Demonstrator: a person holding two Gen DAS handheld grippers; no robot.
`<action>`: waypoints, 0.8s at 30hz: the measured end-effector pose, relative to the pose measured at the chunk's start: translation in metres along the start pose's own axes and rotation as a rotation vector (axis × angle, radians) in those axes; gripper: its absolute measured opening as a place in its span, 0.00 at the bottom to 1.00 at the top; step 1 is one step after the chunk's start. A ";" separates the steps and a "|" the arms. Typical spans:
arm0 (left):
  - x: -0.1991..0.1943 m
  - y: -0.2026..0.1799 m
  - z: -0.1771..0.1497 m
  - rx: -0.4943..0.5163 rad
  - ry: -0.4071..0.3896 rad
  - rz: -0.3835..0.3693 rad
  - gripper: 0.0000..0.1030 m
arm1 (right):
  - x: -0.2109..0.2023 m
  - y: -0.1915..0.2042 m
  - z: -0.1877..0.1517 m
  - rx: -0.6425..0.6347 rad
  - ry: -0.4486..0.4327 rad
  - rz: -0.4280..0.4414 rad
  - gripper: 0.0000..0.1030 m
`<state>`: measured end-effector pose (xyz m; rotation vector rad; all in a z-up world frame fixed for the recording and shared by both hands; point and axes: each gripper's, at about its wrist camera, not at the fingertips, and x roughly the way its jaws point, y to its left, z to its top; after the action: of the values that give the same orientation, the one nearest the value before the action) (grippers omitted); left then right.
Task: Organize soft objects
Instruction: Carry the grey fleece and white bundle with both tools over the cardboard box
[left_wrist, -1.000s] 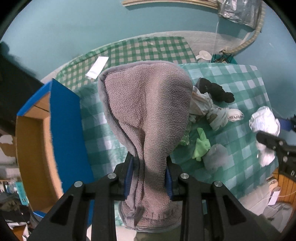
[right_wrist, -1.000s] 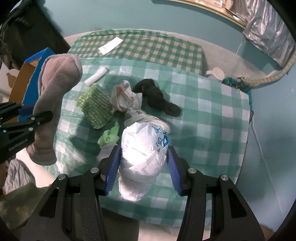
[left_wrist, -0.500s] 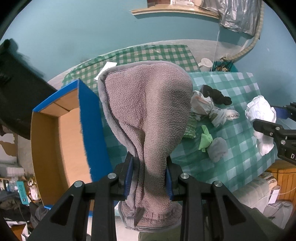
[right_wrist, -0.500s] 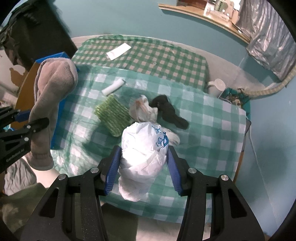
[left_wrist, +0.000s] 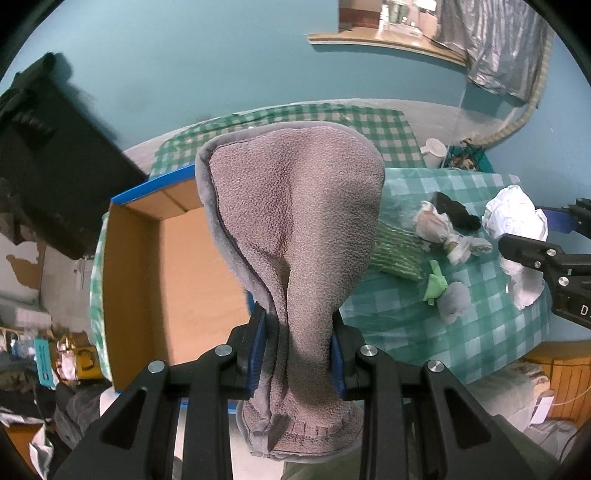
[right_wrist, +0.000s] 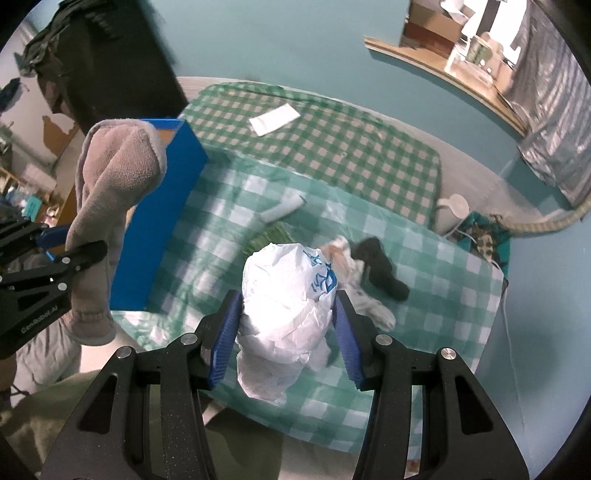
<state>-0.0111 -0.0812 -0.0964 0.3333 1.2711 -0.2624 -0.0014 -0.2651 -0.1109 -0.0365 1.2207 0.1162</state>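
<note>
My left gripper (left_wrist: 297, 350) is shut on a grey fleece cloth (left_wrist: 295, 221) and holds it in the air above the open blue cardboard box (left_wrist: 155, 280). The cloth and left gripper also show in the right wrist view (right_wrist: 110, 192). My right gripper (right_wrist: 288, 325) is shut on a crumpled white plastic bag (right_wrist: 288, 295), held above the green checked table (right_wrist: 424, 317). The bag also shows at the right of the left wrist view (left_wrist: 517, 225). On the table lie a black sock (right_wrist: 380, 266), a white patterned cloth (left_wrist: 443, 232), a green knit piece (left_wrist: 395, 251), a lime rag (left_wrist: 436, 282) and a grey wad (left_wrist: 454, 302).
The blue box (right_wrist: 166, 206) stands at the table's left edge. A white roll (right_wrist: 282, 208) lies on the table and a white paper (right_wrist: 275, 120) on the darker checked cloth behind. A white jug (right_wrist: 452, 210) stands on the floor at right. A teal wall is behind.
Both grippers have risen and swung left with their loads. The box's open inside has come into the left wrist view under the grey cloth. Both grips are unchanged.
</note>
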 end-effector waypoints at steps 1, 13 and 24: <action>-0.003 0.004 -0.001 -0.008 -0.005 0.004 0.29 | 0.000 0.003 0.003 -0.007 -0.002 0.003 0.49; -0.015 0.052 -0.010 -0.116 -0.014 0.039 0.29 | -0.002 0.052 0.035 -0.106 -0.020 0.047 0.49; -0.011 0.099 -0.020 -0.215 -0.005 0.081 0.29 | 0.015 0.110 0.063 -0.212 -0.012 0.095 0.49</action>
<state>0.0048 0.0179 -0.0808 0.1985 1.2646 -0.0565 0.0509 -0.1493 -0.0999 -0.1618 1.1946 0.3283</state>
